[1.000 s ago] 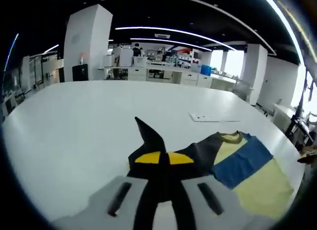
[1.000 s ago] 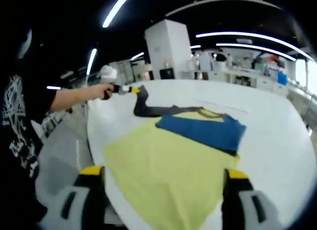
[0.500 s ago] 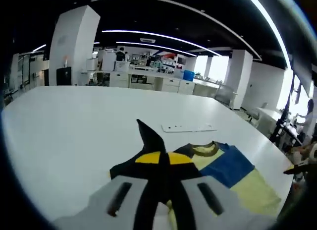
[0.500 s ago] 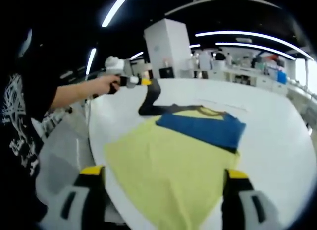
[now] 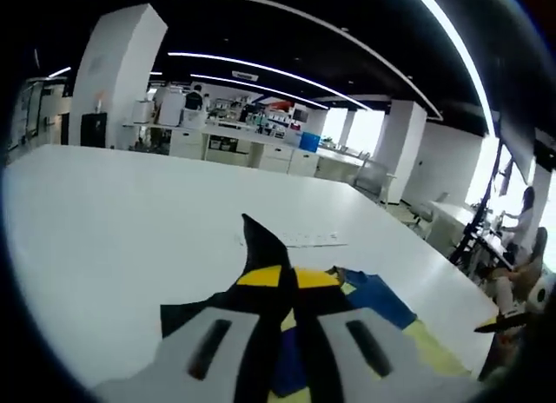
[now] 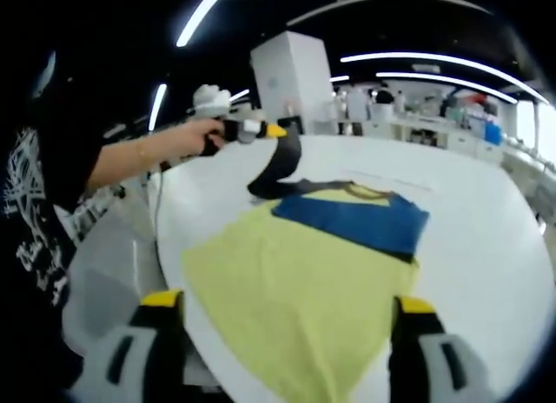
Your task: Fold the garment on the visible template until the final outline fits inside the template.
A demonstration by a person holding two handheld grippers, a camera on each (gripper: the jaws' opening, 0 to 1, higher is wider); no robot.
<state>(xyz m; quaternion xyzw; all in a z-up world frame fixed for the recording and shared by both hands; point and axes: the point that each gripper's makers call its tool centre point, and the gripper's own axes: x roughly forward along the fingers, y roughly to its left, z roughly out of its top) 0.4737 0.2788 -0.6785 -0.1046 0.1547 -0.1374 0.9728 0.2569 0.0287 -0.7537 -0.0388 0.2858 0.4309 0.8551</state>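
L gripper (image 6: 276, 130) was clamped on the garment's (image 6: 295, 273) dark sleeve (image 6: 276, 170), held above the white desk (image 6: 486, 238); garment body lay flat. R gripper (image 6: 282, 320) jaws wide apart, holding nothing.

A: Where does the left gripper view look from?

B: From low over the white table (image 5: 104, 238), close behind its own jaws, facing across the tabletop toward distant counters and pillars.

A: And the right gripper view?

B: From the table's near edge, higher and farther back, facing along the garment (image 6: 295, 281) toward the left gripper (image 6: 276, 131) in the person's hand (image 6: 195, 138).

A: Shared region?

B: The garment, the table and the background office.
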